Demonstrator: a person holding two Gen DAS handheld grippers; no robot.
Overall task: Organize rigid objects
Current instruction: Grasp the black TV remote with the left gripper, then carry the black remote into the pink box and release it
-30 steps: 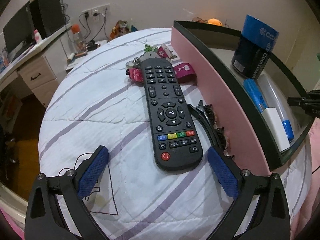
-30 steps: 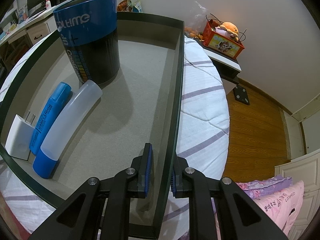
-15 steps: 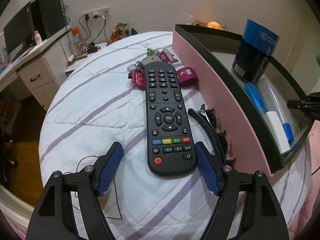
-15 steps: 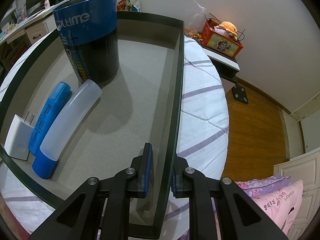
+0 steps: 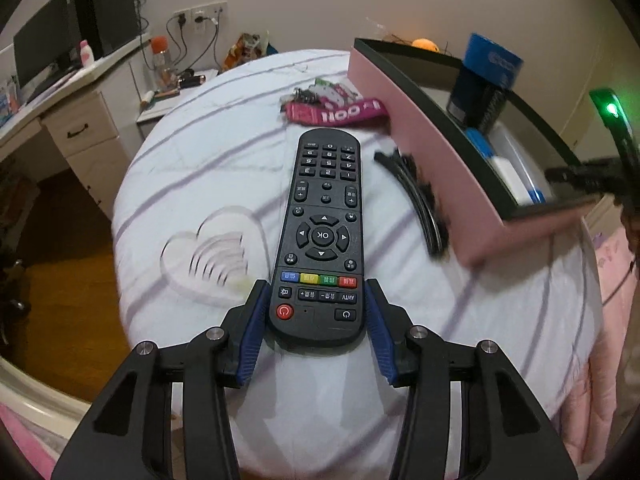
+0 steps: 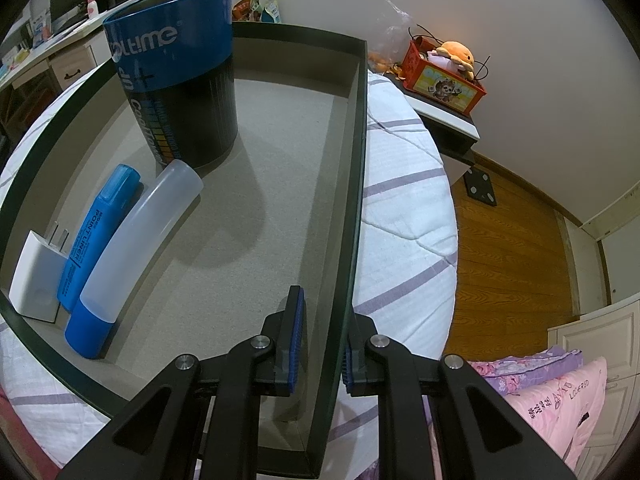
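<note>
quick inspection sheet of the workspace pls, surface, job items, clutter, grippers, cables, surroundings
surface: white quilt with purple stripes
job's things: remote on quilt; box holds blue canister, marker, bottle, charger
clutter: hair clip, key bunch, clear heart
grippers: left gripper closed on remote's near end; right gripper clamps box wall
cables: plugs at wall sockets
surroundings: desk, wood floor

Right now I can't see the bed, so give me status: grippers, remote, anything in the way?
Left gripper shut on remote, near end. Right gripper clamped on box wall. Hair clip lies between remote and box; clear heart left.
</note>
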